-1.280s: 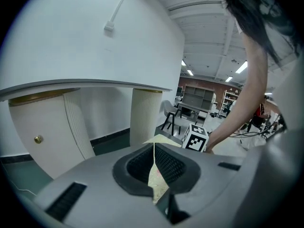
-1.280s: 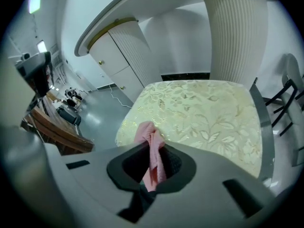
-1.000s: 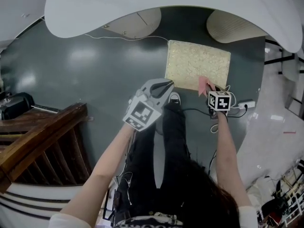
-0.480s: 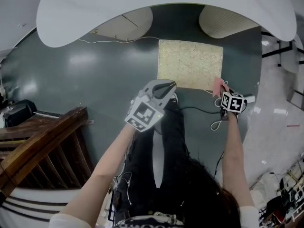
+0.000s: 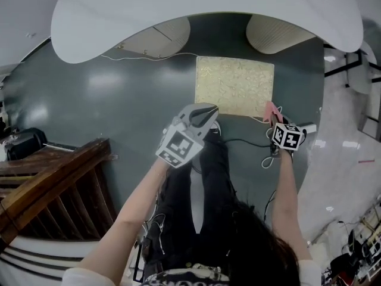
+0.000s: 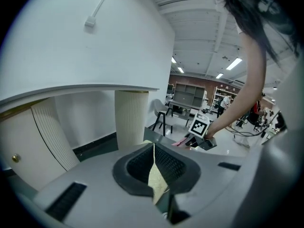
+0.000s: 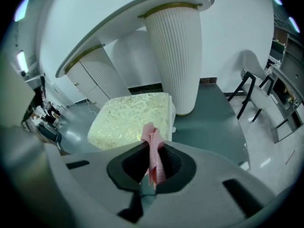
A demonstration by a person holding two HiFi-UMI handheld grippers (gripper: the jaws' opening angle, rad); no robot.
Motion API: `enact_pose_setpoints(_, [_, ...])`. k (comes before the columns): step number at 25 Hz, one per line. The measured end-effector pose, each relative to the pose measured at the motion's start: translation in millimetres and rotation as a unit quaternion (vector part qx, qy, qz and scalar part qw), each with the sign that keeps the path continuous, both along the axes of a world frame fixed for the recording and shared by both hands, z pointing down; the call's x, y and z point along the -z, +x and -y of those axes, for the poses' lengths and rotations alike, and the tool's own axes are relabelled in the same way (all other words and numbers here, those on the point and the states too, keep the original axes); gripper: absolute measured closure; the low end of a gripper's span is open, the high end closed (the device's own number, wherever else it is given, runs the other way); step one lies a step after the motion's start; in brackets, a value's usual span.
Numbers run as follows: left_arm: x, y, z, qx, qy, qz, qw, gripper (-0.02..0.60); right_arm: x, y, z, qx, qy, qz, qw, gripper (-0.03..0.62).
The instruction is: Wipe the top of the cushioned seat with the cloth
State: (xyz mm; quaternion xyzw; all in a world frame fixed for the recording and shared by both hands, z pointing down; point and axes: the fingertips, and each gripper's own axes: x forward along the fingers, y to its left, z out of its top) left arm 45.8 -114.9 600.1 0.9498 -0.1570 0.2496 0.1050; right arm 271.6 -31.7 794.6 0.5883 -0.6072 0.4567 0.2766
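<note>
The cushioned seat [image 5: 235,87] is a pale yellow patterned block on the dark floor; it also fills the middle of the right gripper view [image 7: 130,120]. My right gripper [image 5: 275,119] hovers at the seat's near right corner, shut on a pink cloth [image 5: 271,111] that sticks up between its jaws [image 7: 150,133]. My left gripper [image 5: 202,113] is held off the seat's near left corner, jaws shut with nothing in them. In the left gripper view, the tips meet [image 6: 153,145] and the right gripper [image 6: 199,139] shows beyond them.
A white curved counter overhangs the scene on ribbed white columns [image 5: 280,31] [image 7: 175,56]. A wooden stair rail [image 5: 53,177] stands at the left. Cables and a power strip [image 5: 309,128] lie right of the person's legs and shoe [image 5: 215,126]. Chairs [image 7: 256,80] stand at the far right.
The right gripper has carried the pink cloth rightward along the seat's near edge to its right corner. The left gripper has hardly moved.
</note>
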Motion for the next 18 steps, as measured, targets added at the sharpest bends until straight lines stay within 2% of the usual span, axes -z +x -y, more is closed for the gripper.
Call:
enact_pose_setpoints(10, [66, -5, 10, 0.034, 0.024, -0.006, 0.9991, 0.575, 117, -54, 27, 0.009, 0.099, 0.056, 0.994, 0.583])
enact_pose_setpoints(18, [107, -13, -3, 0.063, 0.018, -0.020, 0.9976, 0.575, 217, -88, 43, 0.004, 0.169, 0.090, 0.982, 0.583])
